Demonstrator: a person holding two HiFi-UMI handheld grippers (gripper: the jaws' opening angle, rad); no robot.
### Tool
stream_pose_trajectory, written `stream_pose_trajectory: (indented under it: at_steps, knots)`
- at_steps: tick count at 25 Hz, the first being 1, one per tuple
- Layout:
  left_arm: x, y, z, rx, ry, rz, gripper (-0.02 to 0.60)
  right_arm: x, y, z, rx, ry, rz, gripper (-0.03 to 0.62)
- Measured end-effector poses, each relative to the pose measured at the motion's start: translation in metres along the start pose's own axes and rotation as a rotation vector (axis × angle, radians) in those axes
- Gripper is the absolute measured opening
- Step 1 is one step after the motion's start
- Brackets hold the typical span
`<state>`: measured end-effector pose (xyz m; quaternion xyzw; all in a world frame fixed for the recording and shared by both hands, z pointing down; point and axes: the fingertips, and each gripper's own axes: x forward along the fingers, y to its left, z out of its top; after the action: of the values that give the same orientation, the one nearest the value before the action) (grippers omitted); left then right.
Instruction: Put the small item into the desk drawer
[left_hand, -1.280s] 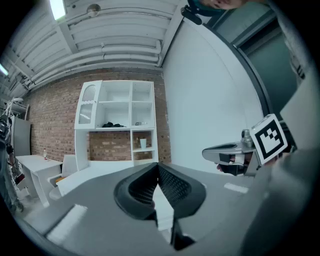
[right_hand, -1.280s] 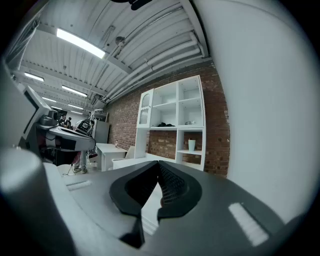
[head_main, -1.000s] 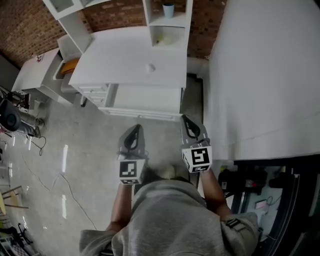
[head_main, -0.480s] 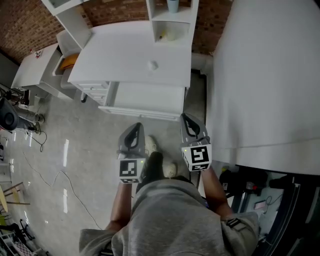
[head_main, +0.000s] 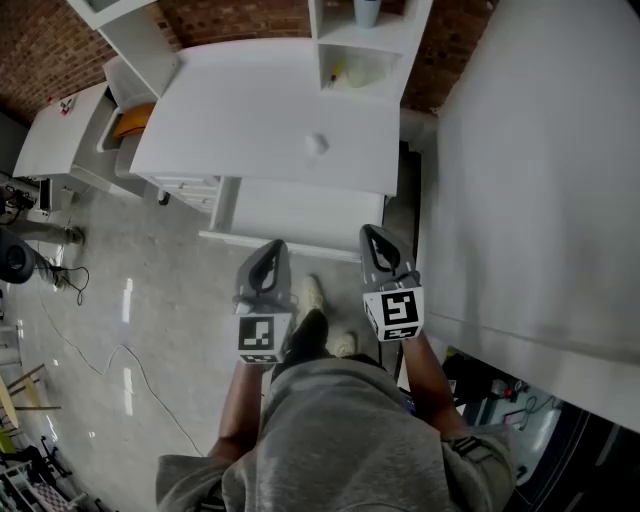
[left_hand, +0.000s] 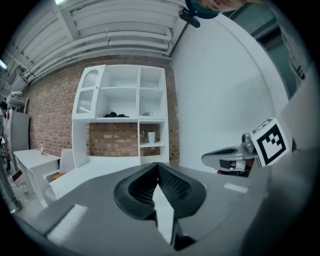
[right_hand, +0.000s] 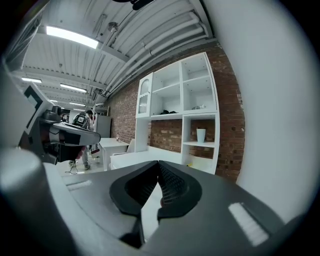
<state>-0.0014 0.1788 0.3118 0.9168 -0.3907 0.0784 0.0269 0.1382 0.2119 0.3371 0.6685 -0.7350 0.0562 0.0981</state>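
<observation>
Facing desk (head_main: 250, 100) | left tongs (left_hand: 158, 167) clenched empty; right tongs (right_hand: 159, 164) clenched empty | small item (head_main: 317, 143) shows only overhead

person in grey sweatshirt (head_main: 340, 430), forearms bare, dark trousers (head_main: 306, 335), pale shoes (head_main: 312, 293). left gripper (head_main: 272, 245) & right gripper (head_main: 371, 231): grey shells, black ribbed fingers (left_hand: 172, 186), each w/ white cube (head_main: 397, 313) of black square markers.

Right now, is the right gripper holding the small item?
No: the right gripper has its jaws together on nothing, and the small item lies on the desk.
</observation>
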Motion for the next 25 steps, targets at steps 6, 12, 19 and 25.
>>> stream_pose_trajectory:
  at_steps: [6,12,19,25]
  knots:
    - [0.045,0.041,0.001,-0.013,0.024,-0.021,0.012,0.059,-0.004,0.008,0.012,0.029,-0.004,0.003]
    - [0.081,0.076,-0.006,-0.024,0.056,-0.048,0.012,0.109,-0.009,0.006,0.017,0.066,-0.027,0.003]
    - [0.117,0.106,-0.019,-0.04,0.082,-0.082,0.012,0.158,-0.016,-0.004,0.016,0.126,-0.046,0.003]
    - [0.139,0.122,-0.028,-0.047,0.097,-0.094,0.012,0.187,-0.026,-0.012,0.013,0.159,-0.059,0.003]
